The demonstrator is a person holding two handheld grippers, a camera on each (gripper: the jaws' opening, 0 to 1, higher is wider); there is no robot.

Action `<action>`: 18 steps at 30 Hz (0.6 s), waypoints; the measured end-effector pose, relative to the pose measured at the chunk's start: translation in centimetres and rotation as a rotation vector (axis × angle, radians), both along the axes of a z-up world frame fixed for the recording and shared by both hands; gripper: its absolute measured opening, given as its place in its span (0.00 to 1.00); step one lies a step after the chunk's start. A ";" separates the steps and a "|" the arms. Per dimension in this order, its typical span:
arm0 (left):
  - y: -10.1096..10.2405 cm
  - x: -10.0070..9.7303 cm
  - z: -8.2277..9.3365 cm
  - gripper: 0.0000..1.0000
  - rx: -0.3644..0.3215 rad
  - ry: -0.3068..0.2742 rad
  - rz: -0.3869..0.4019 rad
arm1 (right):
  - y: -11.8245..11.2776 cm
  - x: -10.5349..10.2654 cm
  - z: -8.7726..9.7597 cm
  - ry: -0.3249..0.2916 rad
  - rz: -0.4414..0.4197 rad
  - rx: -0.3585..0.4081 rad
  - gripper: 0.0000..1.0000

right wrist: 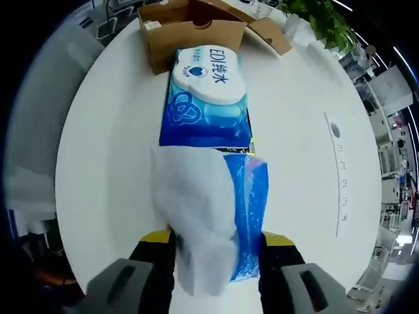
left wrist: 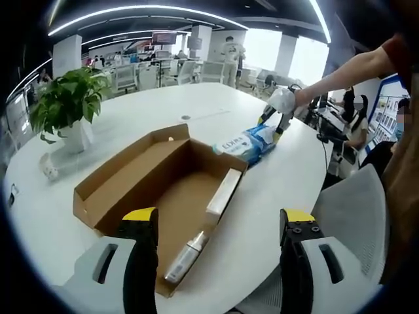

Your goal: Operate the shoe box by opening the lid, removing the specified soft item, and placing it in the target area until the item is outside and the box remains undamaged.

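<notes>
Box (left wrist: pixel 163 190) open; right gripper (right wrist: pixel 216 252) fingers holding wipes pack (right wrist: pixel 209 98) out on counter (left wrist: pixel 262 216); left gripper (left wrist: pixel 219 226) fingers wide, release left.

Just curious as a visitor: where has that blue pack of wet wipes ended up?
The blue plastic wet-wipes pack lies on the round white table, just outside the open brown cardboard box, its near end between the right gripper jaws.

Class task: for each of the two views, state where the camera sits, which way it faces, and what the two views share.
Left gripper view: rides the left tool, facing the open brown cardboard shoe box; a person's arm shows.
Right gripper view: rides the right tool, looking down along the blue plastic wet-wipe pack on the round white table.
Shared: box, pack, table, green potted plant.
</notes>
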State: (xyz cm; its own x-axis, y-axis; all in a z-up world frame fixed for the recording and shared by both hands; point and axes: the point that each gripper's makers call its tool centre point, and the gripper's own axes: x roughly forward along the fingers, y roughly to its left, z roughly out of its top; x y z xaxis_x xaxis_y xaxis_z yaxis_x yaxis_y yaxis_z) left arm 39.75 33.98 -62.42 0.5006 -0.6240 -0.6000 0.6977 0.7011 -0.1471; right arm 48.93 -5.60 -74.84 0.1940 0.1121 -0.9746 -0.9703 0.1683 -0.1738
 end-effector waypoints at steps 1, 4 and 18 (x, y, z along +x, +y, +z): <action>0.0 0.0 0.1 0.76 -0.004 -0.004 0.000 | -0.1 -0.1 0.3 -0.003 -0.002 0.000 0.48; -0.2 0.2 0.4 0.76 -0.014 -0.012 -0.003 | -0.3 -0.3 0.9 -0.009 -0.007 -0.003 0.48; 0.0 -0.1 1.6 0.76 -0.053 -0.046 -0.013 | 0.0 -1.4 4.7 -0.057 -0.131 0.074 0.48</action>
